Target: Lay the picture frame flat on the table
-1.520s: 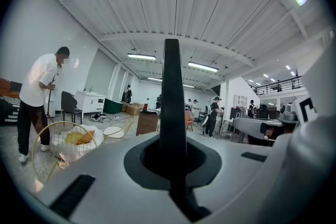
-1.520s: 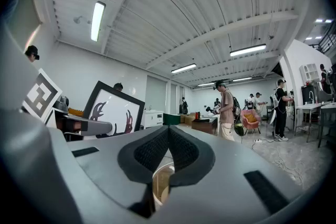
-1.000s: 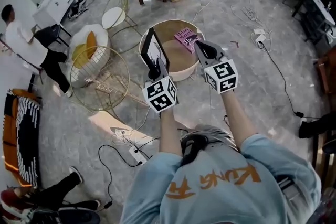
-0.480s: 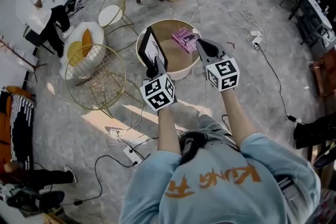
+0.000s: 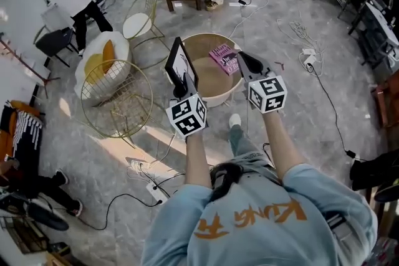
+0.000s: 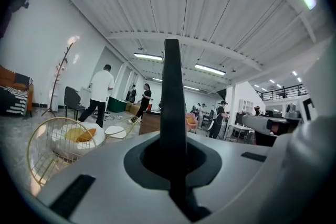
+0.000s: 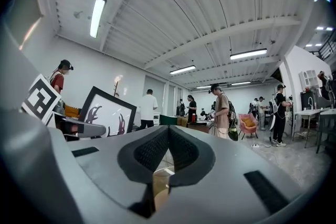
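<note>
Finds the picture frame (image 5: 181,61) upright over the left part of the round table (image 5: 212,91), clamped at its lower edge in the closed fingers of the left gripper (image 5: 186,83). Finds the right gripper (image 5: 242,59) empty, with fingers pressed together, just beside the pink book (image 5: 225,57). Against a second ago, records only a slight level drift of both grippers and no tilt of the frame. Judges the laying-down not yet begun; calls for tipping the frame onto bare tabletop, clear of the book.

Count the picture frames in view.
1. The picture frame stands upright over the left side of the round table, its edge clamped in the left gripper. No other frame shows.
</note>
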The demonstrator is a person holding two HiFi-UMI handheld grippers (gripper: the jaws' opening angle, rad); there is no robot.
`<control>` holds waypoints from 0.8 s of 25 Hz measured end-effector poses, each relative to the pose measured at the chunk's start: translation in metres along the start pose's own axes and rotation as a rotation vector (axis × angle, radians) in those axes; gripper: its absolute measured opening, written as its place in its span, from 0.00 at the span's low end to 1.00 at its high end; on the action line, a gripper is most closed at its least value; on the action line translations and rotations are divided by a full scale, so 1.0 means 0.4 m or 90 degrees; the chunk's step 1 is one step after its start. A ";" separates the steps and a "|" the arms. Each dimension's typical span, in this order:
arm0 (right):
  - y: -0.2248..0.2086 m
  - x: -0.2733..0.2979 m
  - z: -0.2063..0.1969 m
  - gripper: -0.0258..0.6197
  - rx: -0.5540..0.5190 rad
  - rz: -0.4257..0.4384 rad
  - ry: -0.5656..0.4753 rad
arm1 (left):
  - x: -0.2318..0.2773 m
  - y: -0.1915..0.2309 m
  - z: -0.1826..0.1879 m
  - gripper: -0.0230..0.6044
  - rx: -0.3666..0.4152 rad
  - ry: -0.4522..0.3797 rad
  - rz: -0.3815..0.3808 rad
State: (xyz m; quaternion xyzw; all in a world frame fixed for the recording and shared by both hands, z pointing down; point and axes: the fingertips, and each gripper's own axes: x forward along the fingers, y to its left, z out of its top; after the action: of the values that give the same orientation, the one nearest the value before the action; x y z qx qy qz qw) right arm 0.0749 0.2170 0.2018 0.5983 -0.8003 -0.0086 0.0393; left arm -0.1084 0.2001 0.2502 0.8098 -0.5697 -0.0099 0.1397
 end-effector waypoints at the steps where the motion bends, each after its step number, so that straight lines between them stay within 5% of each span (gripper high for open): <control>1: -0.006 0.012 -0.006 0.04 0.009 0.000 -0.002 | 0.009 0.003 0.000 0.08 0.005 0.001 0.001; 20: -0.263 0.505 -0.075 0.04 0.024 0.061 0.036 | 0.512 0.073 -0.010 0.08 -0.035 0.039 0.063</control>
State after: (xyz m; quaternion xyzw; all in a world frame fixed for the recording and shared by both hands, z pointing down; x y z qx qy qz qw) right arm 0.1211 -0.0057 0.2359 0.5601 -0.8265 0.0253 0.0509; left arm -0.0627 0.0025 0.2904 0.7766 -0.6038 0.0058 0.1797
